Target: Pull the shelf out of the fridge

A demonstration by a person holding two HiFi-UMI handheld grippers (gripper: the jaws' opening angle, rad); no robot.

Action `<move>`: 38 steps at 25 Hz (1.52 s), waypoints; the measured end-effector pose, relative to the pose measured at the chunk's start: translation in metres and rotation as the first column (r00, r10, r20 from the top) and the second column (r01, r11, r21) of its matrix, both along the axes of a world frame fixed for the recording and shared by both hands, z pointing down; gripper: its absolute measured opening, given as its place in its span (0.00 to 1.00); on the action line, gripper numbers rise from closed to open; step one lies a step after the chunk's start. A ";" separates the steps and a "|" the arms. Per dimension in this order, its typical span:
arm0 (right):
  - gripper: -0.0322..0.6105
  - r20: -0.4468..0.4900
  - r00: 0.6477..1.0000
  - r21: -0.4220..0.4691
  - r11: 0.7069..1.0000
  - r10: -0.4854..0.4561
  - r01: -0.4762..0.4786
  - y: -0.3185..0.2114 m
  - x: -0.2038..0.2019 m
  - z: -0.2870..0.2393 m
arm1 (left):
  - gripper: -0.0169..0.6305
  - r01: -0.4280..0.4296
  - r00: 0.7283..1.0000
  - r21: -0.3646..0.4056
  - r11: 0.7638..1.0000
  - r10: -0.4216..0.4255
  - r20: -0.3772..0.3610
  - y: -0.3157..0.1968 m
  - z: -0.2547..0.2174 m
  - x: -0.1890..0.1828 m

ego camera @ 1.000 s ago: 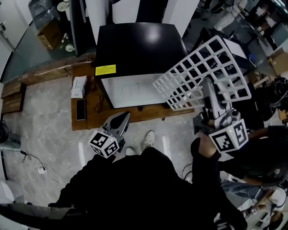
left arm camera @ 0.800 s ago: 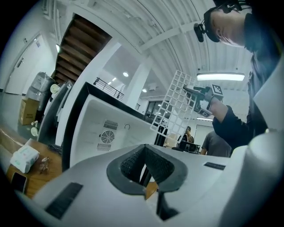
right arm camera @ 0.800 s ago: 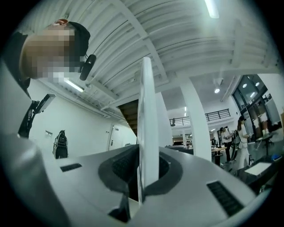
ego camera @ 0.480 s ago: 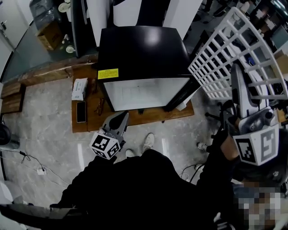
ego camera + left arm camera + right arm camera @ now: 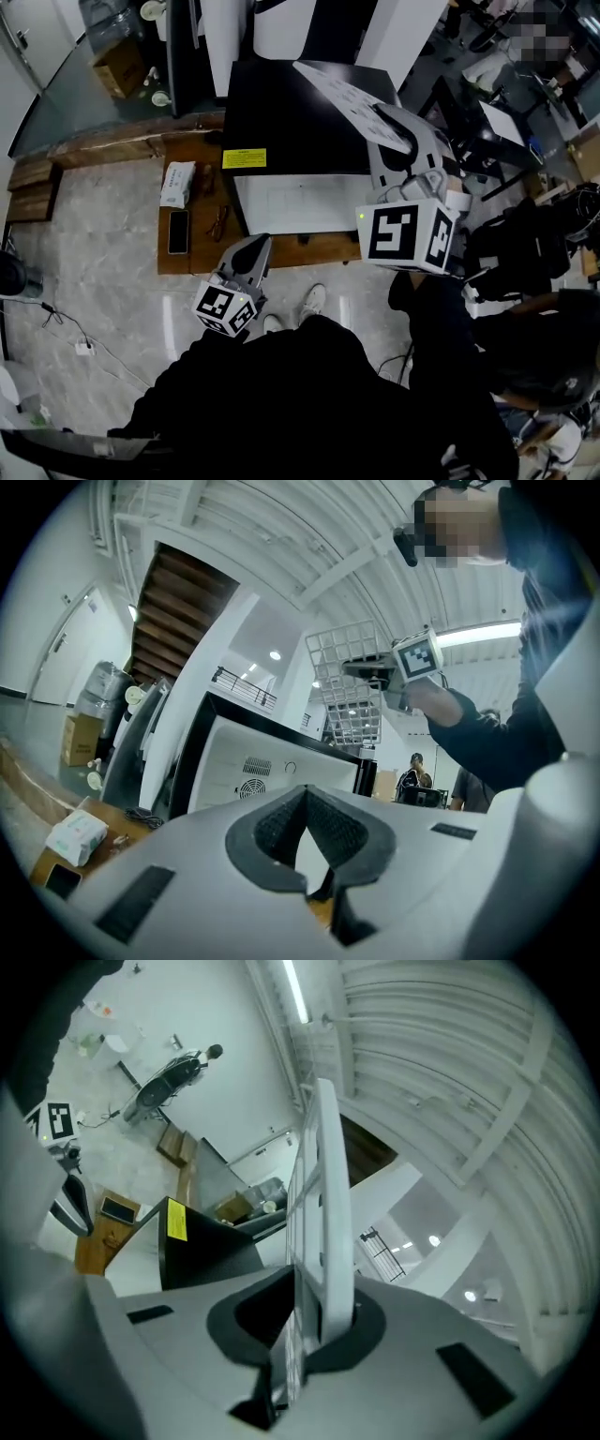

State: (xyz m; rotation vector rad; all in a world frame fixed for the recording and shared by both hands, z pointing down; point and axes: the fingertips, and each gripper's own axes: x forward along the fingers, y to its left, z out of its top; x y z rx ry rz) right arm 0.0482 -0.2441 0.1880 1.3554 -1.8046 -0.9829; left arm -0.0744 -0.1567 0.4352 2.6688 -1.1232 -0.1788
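Note:
The black mini fridge [image 5: 300,103] stands open on a low wooden platform, its white inside [image 5: 300,202] facing me. My right gripper [image 5: 398,131] is shut on the edge of the white wire shelf [image 5: 352,98], which hangs clear of the fridge above its black top and shows nearly edge-on. In the right gripper view the shelf [image 5: 323,1194] stands upright between the closed jaws. The left gripper view shows the shelf [image 5: 349,682] as a grid held high above the fridge [image 5: 272,761]. My left gripper [image 5: 247,255] is shut and empty, low before the fridge opening.
On the wooden platform [image 5: 192,258] left of the fridge lie a tissue pack [image 5: 178,183], a phone [image 5: 178,232] and glasses [image 5: 218,222]. A person in black [image 5: 525,253] is at the right. A cardboard box [image 5: 119,67] sits far back left.
My right gripper swung the shelf from the right side leftward over the fridge top and rolled it, so the grid now shows edge-on. The left gripper barely shifted.

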 end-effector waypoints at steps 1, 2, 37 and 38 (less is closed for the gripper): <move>0.10 -0.012 1.000 -0.027 1.000 -0.013 0.012 -0.005 -0.007 0.010 | 0.03 -0.002 1.000 0.003 1.000 0.002 0.001 0.001 0.000 0.001; 0.10 -0.019 1.000 -0.057 0.998 -0.025 0.023 -0.011 -0.014 0.019 | 0.03 -0.002 1.000 0.006 1.000 0.002 0.002 0.002 0.000 0.000; 0.49 -0.307 0.848 -0.757 0.651 -0.432 0.057 -0.069 -0.125 0.172 | 0.03 -0.036 0.981 -0.248 0.968 -0.014 -0.194 -0.001 0.042 -0.030; 0.53 -0.300 0.841 -0.775 0.629 -0.451 0.060 -0.065 -0.125 0.173 | 0.03 -0.043 0.981 -0.249 0.968 -0.007 -0.195 -0.002 0.041 -0.030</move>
